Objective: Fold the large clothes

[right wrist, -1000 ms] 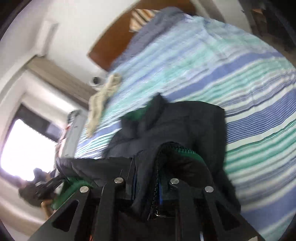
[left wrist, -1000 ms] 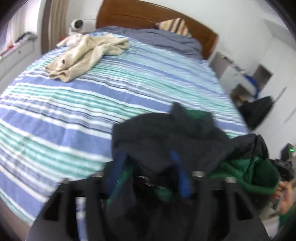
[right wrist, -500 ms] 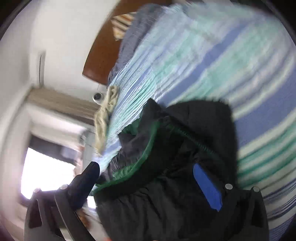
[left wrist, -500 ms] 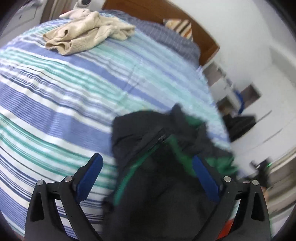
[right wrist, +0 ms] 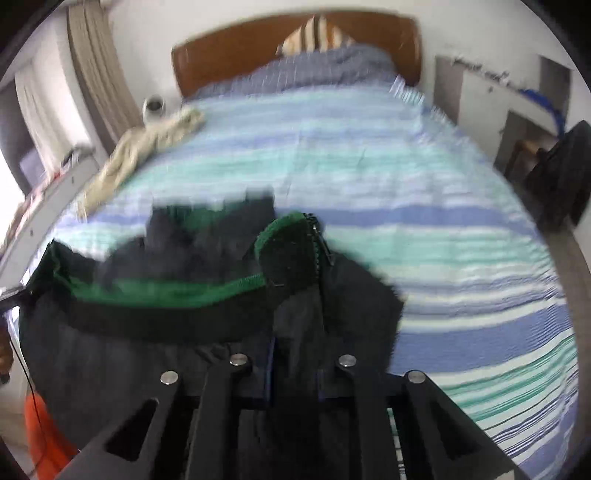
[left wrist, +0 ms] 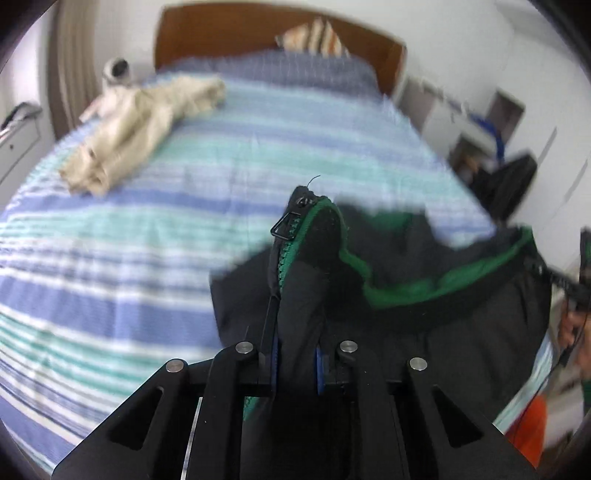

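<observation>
Striped bedspread (left wrist: 192,229), wooden headboard (right wrist: 258,48), beige garment (left wrist: 129,125), white walls.

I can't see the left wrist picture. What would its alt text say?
The left gripper is shut on a black jacket with green lining, its zipper edge sticking up above a blue and green striped bed. A crumpled beige garment lies further up the bed, near the wooden headboard.

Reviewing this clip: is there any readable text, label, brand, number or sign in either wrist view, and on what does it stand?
None can be read.
black jacket: no label or print shows, only green trim and a zipper.
striped bedsheet: pattern only, no words.
beige garment: blurred, no print shows.
shelves by the wall: items too small and blurred to read.
</observation>
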Tool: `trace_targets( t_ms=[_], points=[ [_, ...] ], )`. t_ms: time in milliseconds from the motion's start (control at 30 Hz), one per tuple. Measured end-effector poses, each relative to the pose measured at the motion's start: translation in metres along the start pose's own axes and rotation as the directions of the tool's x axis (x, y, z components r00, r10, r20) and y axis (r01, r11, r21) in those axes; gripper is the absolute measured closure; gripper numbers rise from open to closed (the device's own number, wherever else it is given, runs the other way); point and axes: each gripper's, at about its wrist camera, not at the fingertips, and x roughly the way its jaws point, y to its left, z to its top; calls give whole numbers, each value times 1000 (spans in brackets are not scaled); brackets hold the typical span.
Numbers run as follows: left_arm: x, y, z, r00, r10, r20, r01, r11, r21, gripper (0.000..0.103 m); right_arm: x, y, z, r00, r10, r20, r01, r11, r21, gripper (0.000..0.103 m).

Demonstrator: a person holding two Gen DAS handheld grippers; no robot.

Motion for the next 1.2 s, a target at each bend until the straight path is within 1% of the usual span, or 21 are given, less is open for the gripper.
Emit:
trace_targets(
  t_ms=[33, 67, 100, 167, 200, 267, 300, 367, 400, 433, 467, 500, 533, 600, 667, 833, 1200],
  points=[
    [-3, 2, 14, 999, 4, 49, -2, 999, -33, 90, 0, -1, 10, 1000, -3, 24, 3, 1000, 12, 87],
    [0, 3, 22, 997, 15, 71, -12, 999, -53, 90, -3, -5, 24, 998, -21, 59, 20, 999, 28, 87],
    [8, 3, 32, 995, 34, 91, -26, 996, -80, 90, -1, -7, 30, 997, -30, 73, 28, 999, 38, 87],
    [29, 1, 45, 991, 70, 110, -59, 993, -103, 90, 14, -11, 46, 993, -61, 103, 55, 997, 62, 87],
    [45, 0, 49, 989, 96, 112, -85, 991, -99, 89, 25, -11, 51, 989, -92, 114, 86, 995, 56, 87],
    [76, -2, 50, 984, 151, 99, -144, 986, -83, 89, 51, -10, 51, 984, -140, 108, 136, 990, 41, 87],
    [97, -2, 47, 980, 185, 74, -180, 981, -76, 89, 66, -10, 49, 982, -162, 93, 160, 987, 33, 88],
    [133, 5, 36, 970, 240, 22, -238, 969, -67, 88, 107, -14, 36, 977, -208, 35, 207, 978, 24, 88],
    [151, 11, 27, 965, 261, -8, -261, 963, -65, 85, 121, -18, 25, 976, -217, 10, 217, 976, 27, 88],
    [160, 17, 19, 963, 267, -31, -269, 961, -70, 83, 131, -22, 17, 975, -221, -11, 222, 975, 29, 88],
    [170, 26, 9, 965, 258, -44, -261, 960, -102, 78, 148, -26, 5, 974, -225, -37, 227, 974, 30, 88],
    [171, 32, 3, 970, 241, -26, -242, 959, -145, 76, 160, -28, -6, 977, -207, -44, 208, 977, 38, 88],
    [174, 36, 1, 971, 240, -11, -239, 958, -159, 75, 164, -30, -10, 981, -191, -39, 193, 980, 49, 87],
    [178, 36, 0, 972, 237, -4, -234, 960, -154, 75, 172, -30, -15, 982, -189, -19, 189, 980, 66, 87],
    [184, 41, -1, 975, 222, -3, -219, 960, -172, 74, 178, -31, -18, 983, -185, -15, 186, 980, 75, 87],
    [191, 49, -7, 982, 188, 6, -182, 961, -207, 73, 180, -38, -24, 986, -167, -3, 167, 981, 99, 87],
    [199, 48, -8, 981, 195, 5, -190, 959, -210, 70, 185, -42, -27, 988, -154, 1, 153, 982, 114, 85]
  ],
)
